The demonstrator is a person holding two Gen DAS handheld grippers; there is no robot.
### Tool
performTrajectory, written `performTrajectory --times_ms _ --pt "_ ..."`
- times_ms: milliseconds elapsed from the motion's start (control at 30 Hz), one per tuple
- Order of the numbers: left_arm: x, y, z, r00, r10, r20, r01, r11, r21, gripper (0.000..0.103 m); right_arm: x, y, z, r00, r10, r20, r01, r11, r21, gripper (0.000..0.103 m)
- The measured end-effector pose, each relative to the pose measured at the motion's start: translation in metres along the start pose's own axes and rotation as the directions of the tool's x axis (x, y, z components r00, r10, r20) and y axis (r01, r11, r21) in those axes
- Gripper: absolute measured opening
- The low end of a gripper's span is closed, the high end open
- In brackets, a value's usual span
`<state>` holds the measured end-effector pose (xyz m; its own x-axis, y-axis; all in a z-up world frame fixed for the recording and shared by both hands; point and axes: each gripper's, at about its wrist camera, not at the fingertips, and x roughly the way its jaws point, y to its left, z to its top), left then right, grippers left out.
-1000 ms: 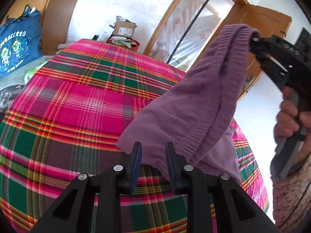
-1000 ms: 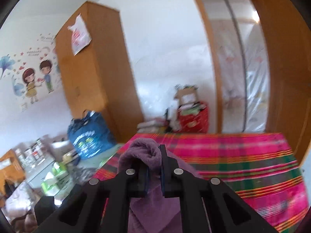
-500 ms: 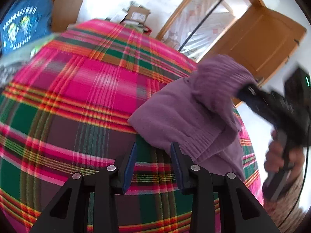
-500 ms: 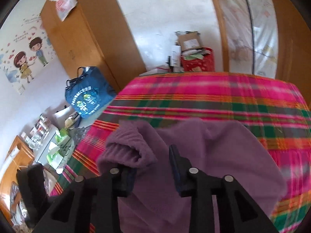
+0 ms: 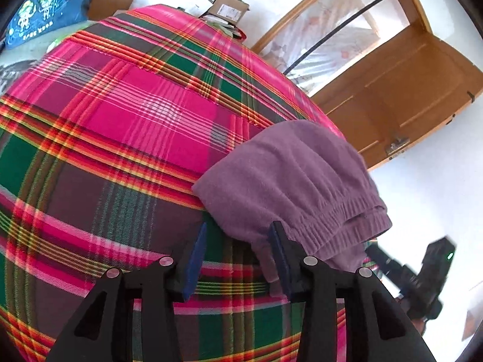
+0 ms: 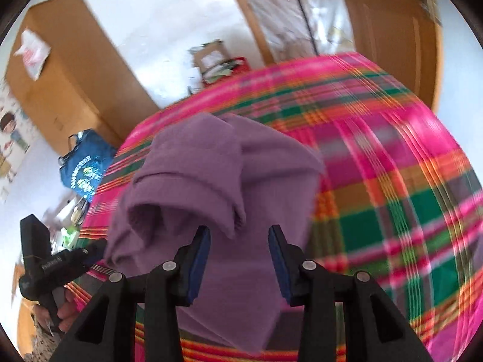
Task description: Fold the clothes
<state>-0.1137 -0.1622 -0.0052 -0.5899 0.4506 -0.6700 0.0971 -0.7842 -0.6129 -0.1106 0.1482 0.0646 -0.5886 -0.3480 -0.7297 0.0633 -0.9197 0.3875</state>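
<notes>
Purple garment [image 5: 289,181] lies doubled on the plaid bed [image 5: 120,114]: soft, light, floppy fleece. Best hold, I judge, is the thick elastic waistband [image 5: 341,226]. Left gripper [image 5: 238,250] and right gripper [image 6: 238,250] both gape wide, holding nothing.

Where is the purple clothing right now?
The purple garment lies folded on the plaid bedspread near its edge by the wooden door, just ahead of both open hand-held grippers.

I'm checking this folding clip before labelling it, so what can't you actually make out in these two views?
- Left wrist view: the purple garment's near edge sits behind the open left tool, so any contact is unclear.
- Left wrist view: the right tool is motion-blurred and cut off low at the picture's right.
- Right wrist view: the plaid cover is smeared; the garment's lower edge is hidden behind the tool.
</notes>
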Motion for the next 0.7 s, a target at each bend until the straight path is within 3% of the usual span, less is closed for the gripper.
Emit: performTrajectory --times_ms 333,467,567,633,700 --pt "0.011 -0.005 0.011 0.999 -0.031 -0.023 0.030 0.999 -0.046 0.044 -0.001 -0.031 -0.032 0.999 0.047 -0.014 -0.044 0.989 0.140 0.042" --pt "0.014 -0.009 0.013 0.999 -0.041 -0.029 0.040 0.998 -0.054 0.044 0.006 -0.021 -0.034 0.994 0.104 -0.028 -0.100 0.988 0.117 0.046" --pt "0.017 -0.013 0.014 0.998 -0.049 -0.033 0.047 0.997 -0.060 0.044 0.009 -0.014 -0.034 0.995 0.097 -0.014 -0.095 0.990 0.108 0.046" --pt "0.018 -0.015 0.015 0.998 -0.054 -0.035 0.052 0.997 -0.064 0.044 0.008 -0.014 -0.034 0.993 0.120 -0.003 -0.118 0.986 0.116 0.041" --pt "0.019 -0.018 0.015 0.998 -0.059 -0.038 0.057 0.996 -0.067 0.044 0.007 -0.011 -0.033 0.992 0.123 0.003 -0.122 0.987 0.106 0.022"
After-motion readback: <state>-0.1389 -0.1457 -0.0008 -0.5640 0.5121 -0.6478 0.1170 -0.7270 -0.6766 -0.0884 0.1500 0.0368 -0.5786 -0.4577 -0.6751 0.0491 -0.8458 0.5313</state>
